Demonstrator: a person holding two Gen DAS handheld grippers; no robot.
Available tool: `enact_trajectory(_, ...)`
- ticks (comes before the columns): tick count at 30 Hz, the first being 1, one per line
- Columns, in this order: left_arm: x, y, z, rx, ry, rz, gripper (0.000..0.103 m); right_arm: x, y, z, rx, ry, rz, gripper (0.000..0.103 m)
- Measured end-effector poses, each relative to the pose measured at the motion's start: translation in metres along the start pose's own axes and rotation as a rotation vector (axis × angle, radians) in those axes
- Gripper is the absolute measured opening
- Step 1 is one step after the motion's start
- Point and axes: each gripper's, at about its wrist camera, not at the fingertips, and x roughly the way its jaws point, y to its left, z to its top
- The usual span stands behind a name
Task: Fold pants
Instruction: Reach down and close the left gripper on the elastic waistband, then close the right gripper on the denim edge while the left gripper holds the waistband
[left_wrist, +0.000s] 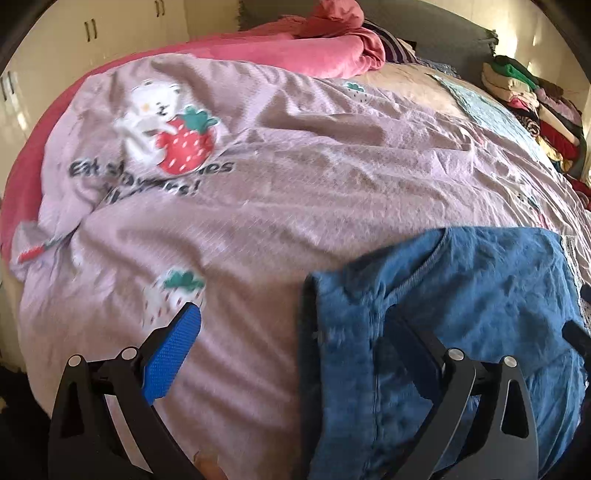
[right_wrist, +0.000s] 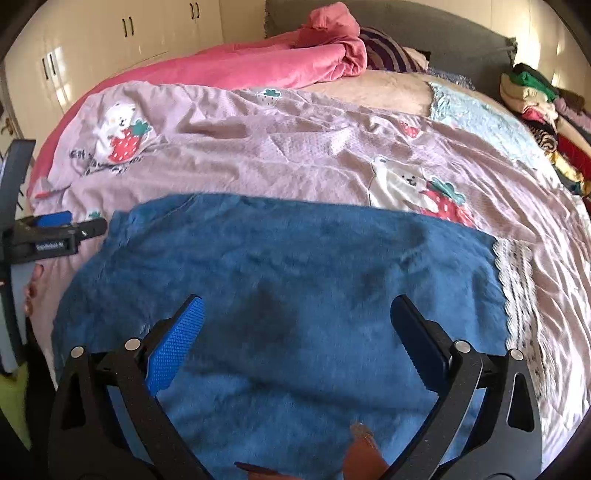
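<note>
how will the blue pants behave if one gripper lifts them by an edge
The blue pants are likely floppy: they lie flat and creased on the pink bedspread, so a lifted edge would probably droop and unfold. The fuzzy surface suggests decent grip for the right gripper. They look thick, so perhaps weighty for cloth.

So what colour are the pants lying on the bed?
Blue; the pants show best in the right wrist view.
</note>
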Motion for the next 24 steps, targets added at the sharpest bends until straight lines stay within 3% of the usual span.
enact_trajectory(3,0.010,-0.007,0.007,0.039,-0.018,-0.070,0.099,0.011,0.000,0.014,-0.063,0.013,0.005,0.095)
enact_trajectory(11,0.048,-0.016,0.011,0.098,0.017,-0.121,0.095,0.053,0.004,0.045,-0.198,0.066,0.025,0.095)
enact_trajectory(14,0.054,-0.019,0.010,0.126,0.036,-0.207,0.055,0.071,0.007,0.050,-0.238,0.095,0.023,0.095)
enact_trajectory(15,0.054,-0.019,0.010,0.125,0.029,-0.219,0.050,0.075,0.008,0.052,-0.245,0.102,0.023,0.095)
enact_trajectory(18,0.051,-0.019,0.010,0.121,-0.004,-0.215,0.040,0.088,0.012,0.058,-0.270,0.114,0.028,0.095)
enact_trajectory(24,0.027,-0.017,0.011,0.121,-0.073,-0.231,0.036,0.096,0.025,0.072,-0.354,0.093,0.061,0.095)
